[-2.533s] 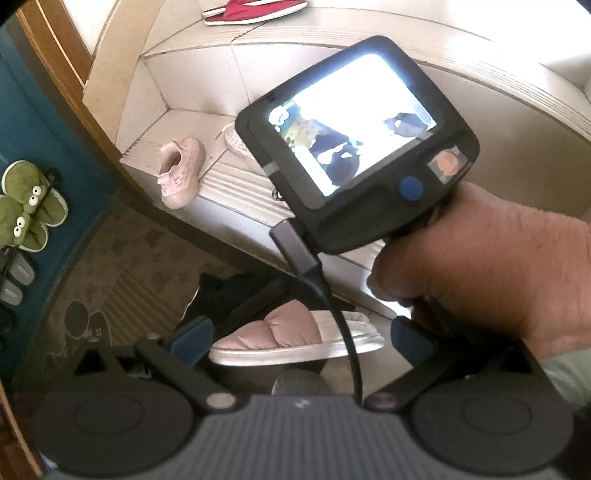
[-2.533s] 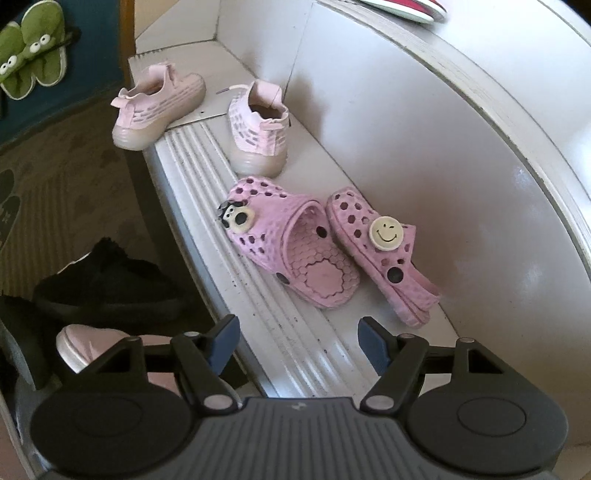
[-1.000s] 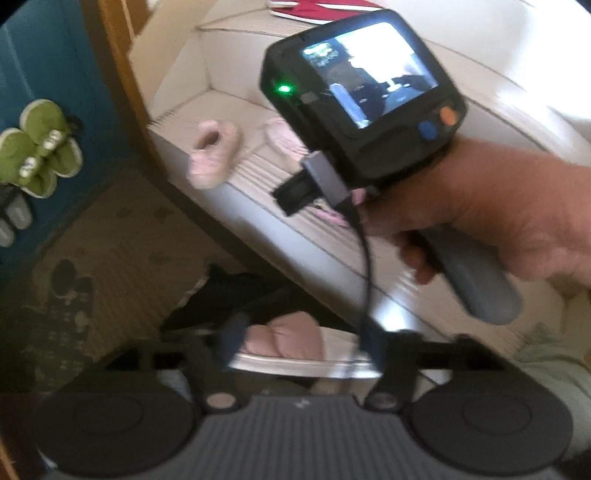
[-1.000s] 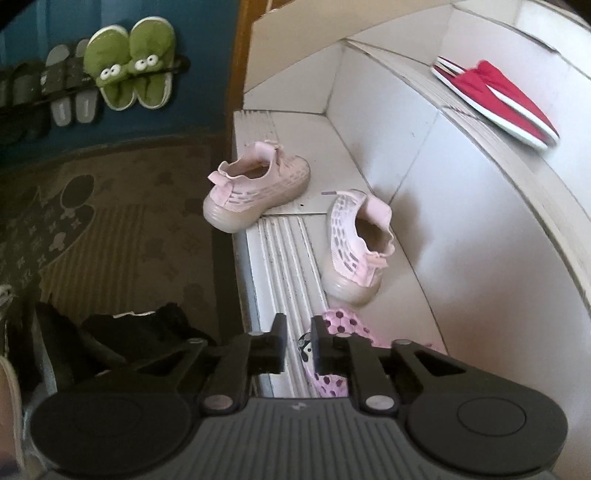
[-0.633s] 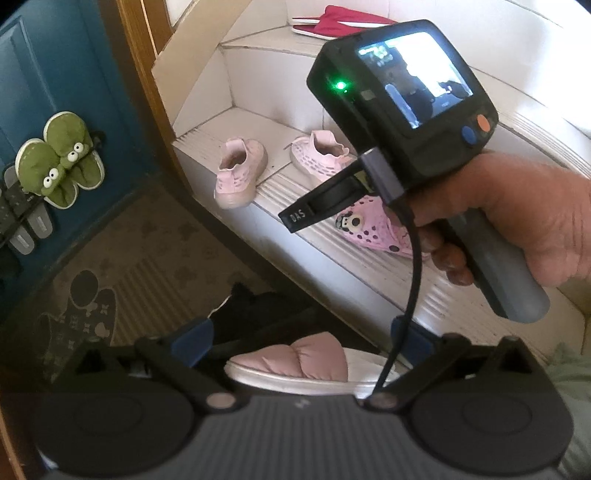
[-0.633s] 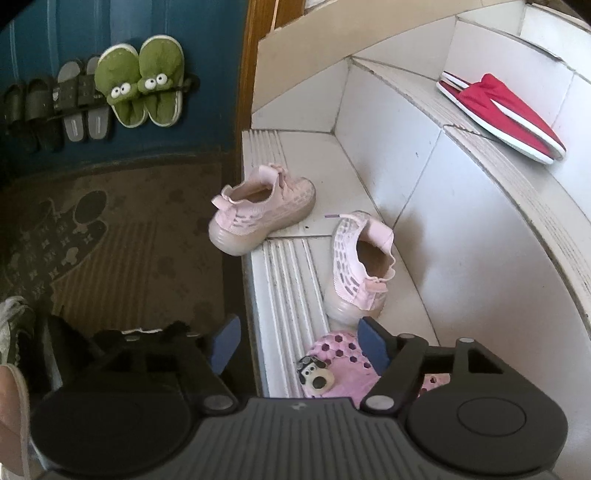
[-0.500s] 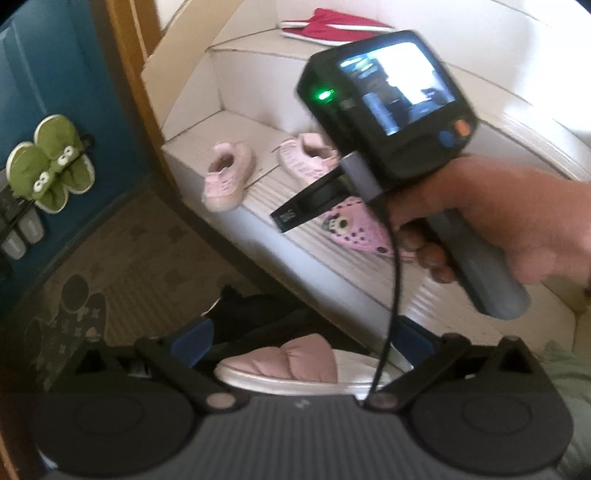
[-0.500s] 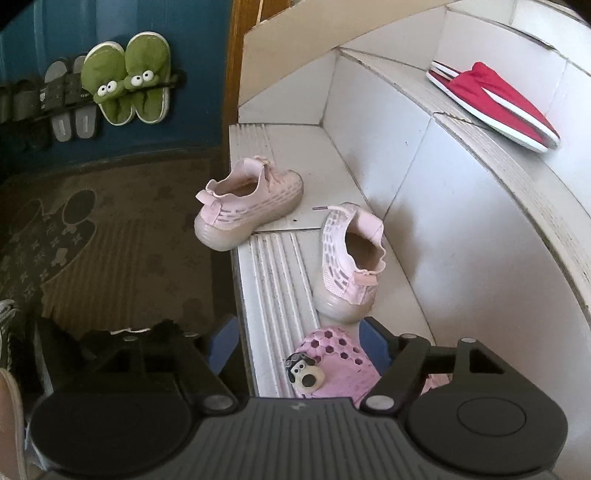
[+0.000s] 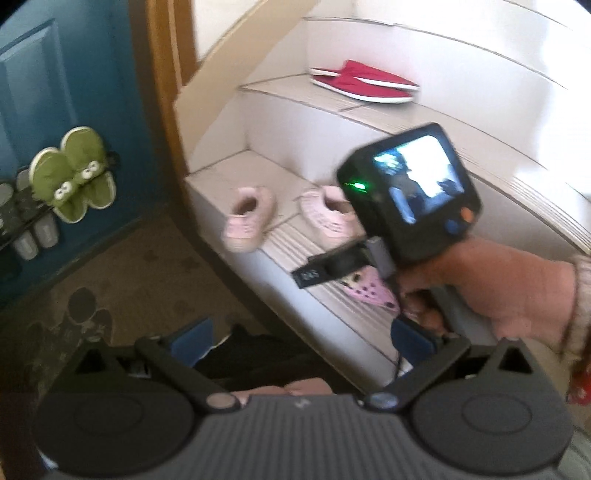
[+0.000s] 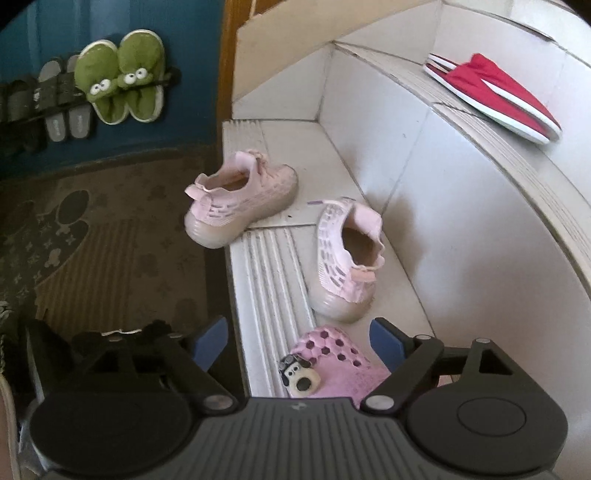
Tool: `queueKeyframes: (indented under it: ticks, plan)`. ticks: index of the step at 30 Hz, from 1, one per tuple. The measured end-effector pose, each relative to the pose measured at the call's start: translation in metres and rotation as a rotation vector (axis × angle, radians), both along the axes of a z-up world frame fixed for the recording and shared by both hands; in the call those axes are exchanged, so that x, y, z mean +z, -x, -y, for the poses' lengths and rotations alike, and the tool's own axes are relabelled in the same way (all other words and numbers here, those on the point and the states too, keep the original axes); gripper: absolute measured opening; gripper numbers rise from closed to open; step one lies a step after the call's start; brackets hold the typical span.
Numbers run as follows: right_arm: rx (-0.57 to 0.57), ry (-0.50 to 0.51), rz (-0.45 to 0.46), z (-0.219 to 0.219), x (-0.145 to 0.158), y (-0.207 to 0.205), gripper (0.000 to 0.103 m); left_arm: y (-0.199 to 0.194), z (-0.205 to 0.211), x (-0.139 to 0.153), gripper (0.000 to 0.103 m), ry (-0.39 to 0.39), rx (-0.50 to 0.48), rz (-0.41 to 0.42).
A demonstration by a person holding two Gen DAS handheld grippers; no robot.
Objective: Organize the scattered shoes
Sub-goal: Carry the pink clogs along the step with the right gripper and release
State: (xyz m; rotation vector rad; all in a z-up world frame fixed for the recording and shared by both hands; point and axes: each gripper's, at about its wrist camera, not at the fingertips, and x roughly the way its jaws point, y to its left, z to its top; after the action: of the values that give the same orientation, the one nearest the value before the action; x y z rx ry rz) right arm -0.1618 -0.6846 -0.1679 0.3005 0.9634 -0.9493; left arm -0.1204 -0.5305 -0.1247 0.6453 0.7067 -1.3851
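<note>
**Two pink sneakers loose on the bottom step**

Two pink sneakers sat apart on the lowest white step (image 10: pixel 391 258). Left sneaker (image 10: pixel 240 201) lay at the step's front edge, heel hanging over toward the mat, toe pointing at the riser. Right sneaker (image 10: pixel 347 254) stood further in, heel toward the camera, a lace trailing from its toe. Neither touched the other.

Just below the right sneaker, a pink clog (image 10: pixel 332 362) with a dog-face charm rested on the ribbed tread of the same step. It lay between the right gripper's (image 10: pixel 299 341) blue pads, though the pads did not press it. Those jaws were opening, already spread wide.

From the left wrist view, blurred, the same sneakers (image 9: pixel 251 218) and clog (image 9: pixel 369 293) showed beyond the right hand (image 9: pixel 495 284), which held its gripper handle with the lit screen. The left gripper (image 9: pixel 299 338) hung over the floor below the step, jaws fully spread, nothing pinched. Under it lay a black shoe (image 9: pixel 258 354), and a pink padded slipper (image 9: pixel 291 387) showed partly at the gripper body's edge.

One step up, a red pair (image 10: pixel 495 96) lay side by side, touching.

On the blue door (image 10: pixel 48 29), green frog slippers (image 10: pixel 122 81) hung on a rack beside grey slides (image 10: pixel 66 99). A brown patterned mat (image 10: pixel 122 229) covered the floor before the step.
</note>
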Motion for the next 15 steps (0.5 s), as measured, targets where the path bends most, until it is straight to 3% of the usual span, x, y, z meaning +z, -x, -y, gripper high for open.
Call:
queueKeyframes:
  ticks: [4,7,9,13,15]
  plan:
    - [0.030,0.016,0.004,0.001,0.000,-0.003,0.080,-0.009,0.011,0.001,0.103,-0.042,0.062,-0.012]
    - [0.049,-0.007,0.024,0.005,-0.001,-0.003,0.070,-0.016,0.020,0.002,0.103,-0.077,0.096,-0.019]
    - [0.058,-0.026,0.031,0.009,-0.002,-0.003,0.058,-0.021,0.025,0.004,0.103,-0.096,0.115,-0.022]
    - [0.060,-0.061,0.050,0.017,-0.004,-0.003,0.045,-0.027,0.032,0.003,0.102,-0.092,0.147,-0.017]
    - [0.059,-0.083,0.060,0.022,-0.004,-0.003,0.032,-0.028,0.035,-0.004,0.098,-0.097,0.142,0.010]
